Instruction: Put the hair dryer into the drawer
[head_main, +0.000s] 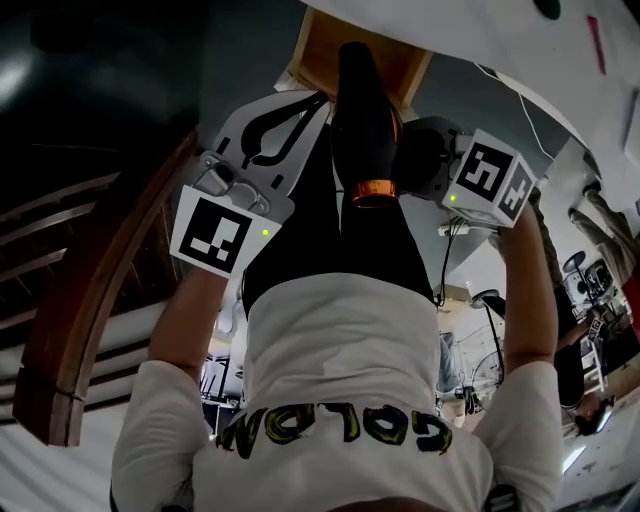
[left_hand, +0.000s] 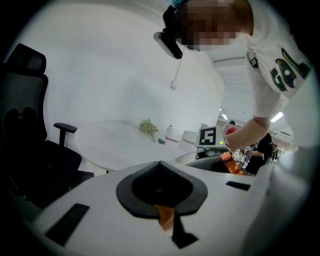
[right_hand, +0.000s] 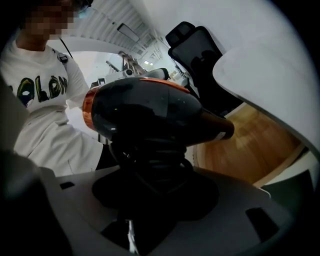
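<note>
Clamped on the cable-wound handle of the hair dryer (right_hand: 150, 110), the right hand-held gripper (right_hand: 150, 159) has its jaws spread wide around that handle and tips downward. The person's right forearm (head_main: 525, 290) reaches out from the white-shirted torso to carry it at 3 o'clock in the head view. The dryer's black body lies across the right gripper view, with its orange ring at 9 o'clock and its nozzle at 3 o'clock. In the head view the ring faces the person and the nozzle points to 12 o'clock, where its end overlaps the mouth of the open wooden drawer (head_main: 318, 52). Whether it is already inside cannot be told. The left hand-held gripper (head_main: 315, 102) sits at 9 o'clock of the dryer, just beside it, on an arm reaching out in the same way. Its jaws are closed tip to tip with nothing between them. The drawer's pale wood bottom shows at 4 o'clock in the right gripper view, under the edge of a white tabletop (right_hand: 270, 65) that fills the 2 o'clock corner. A black office chair (right_hand: 200, 45) stands beyond it at 12 o'clock. In the left gripper view another black chair (left_hand: 25, 140) stands at 9 o'clock. Near the middle a round white table (left_hand: 110, 145) carries a small sprig (left_hand: 148, 127) and a little bottle (left_hand: 169, 131).
</note>
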